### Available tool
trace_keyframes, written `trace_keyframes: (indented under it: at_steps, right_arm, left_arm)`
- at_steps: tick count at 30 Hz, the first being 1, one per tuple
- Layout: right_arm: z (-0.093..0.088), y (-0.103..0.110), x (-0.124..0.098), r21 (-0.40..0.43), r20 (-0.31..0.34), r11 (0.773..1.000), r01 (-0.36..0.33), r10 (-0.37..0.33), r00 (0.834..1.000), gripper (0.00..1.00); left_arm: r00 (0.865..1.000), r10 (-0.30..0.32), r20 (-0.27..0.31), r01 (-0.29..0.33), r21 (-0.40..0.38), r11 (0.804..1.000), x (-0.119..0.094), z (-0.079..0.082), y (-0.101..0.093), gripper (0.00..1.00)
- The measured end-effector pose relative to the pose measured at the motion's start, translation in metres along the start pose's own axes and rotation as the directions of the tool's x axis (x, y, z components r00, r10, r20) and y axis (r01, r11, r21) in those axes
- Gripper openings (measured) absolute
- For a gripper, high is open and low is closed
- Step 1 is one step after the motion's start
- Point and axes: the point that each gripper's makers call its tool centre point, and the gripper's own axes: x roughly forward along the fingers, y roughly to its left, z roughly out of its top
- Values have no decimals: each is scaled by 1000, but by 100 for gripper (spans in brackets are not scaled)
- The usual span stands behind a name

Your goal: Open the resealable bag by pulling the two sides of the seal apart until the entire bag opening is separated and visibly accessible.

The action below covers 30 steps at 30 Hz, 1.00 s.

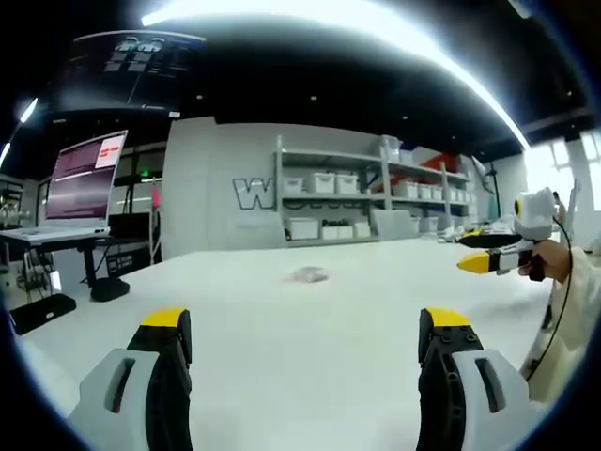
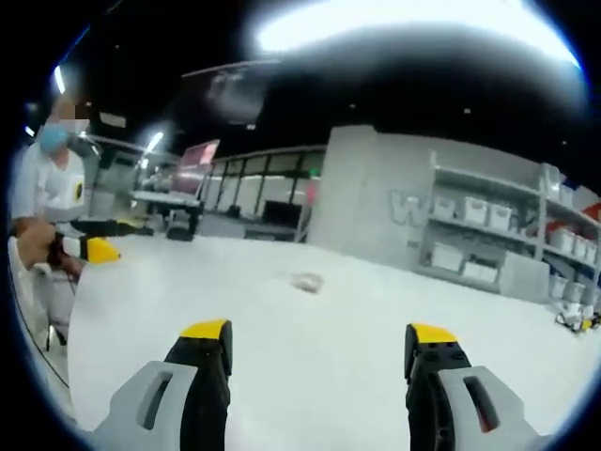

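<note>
A small clear resealable bag (image 1: 309,274) lies flat on the white table (image 1: 282,357), far ahead of my left gripper (image 1: 305,334), whose yellow-tipped jaws stand wide apart with nothing between them. In the right gripper view the same bag (image 2: 306,281) lies well beyond my right gripper (image 2: 319,346), also open and holding nothing. The right gripper (image 1: 488,256) appears at the right of the left gripper view, held in a hand above the table's edge. The left gripper (image 2: 99,246) shows at the left of the right gripper view, held by a person in white.
Shelves with white bins (image 1: 362,202) line the back wall. A laptop on a stand (image 1: 80,183) sits off the table's left side. The person (image 2: 47,202) stands at the table's edge. The wide white tabletop (image 2: 310,376) surrounds the bag.
</note>
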Motion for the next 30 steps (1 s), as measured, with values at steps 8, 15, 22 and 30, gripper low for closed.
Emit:
trace_keyframes:
  at_steps: [8,15,22,30]
  right_arm:
    - [1,4,4,-27,-15,1000,-14,13,1000,75]
    - [3,6,7,-62,-24,998,-20,18,1000,75]
    - [4,6,12,-119,-44,993,-27,22,999,74]
    - [8,12,21,-172,-52,983,-70,62,997,75]
  left_arm:
    - [1000,2,0,-2,-5,1000,-1,-1,1,100]
    - [1000,0,-1,0,-9,1000,-1,-2,1,100]
    - [1000,1,-2,-1,-11,1000,-1,-3,2,100]
    - [1000,0,-5,0,-15,1000,0,-5,1,100]
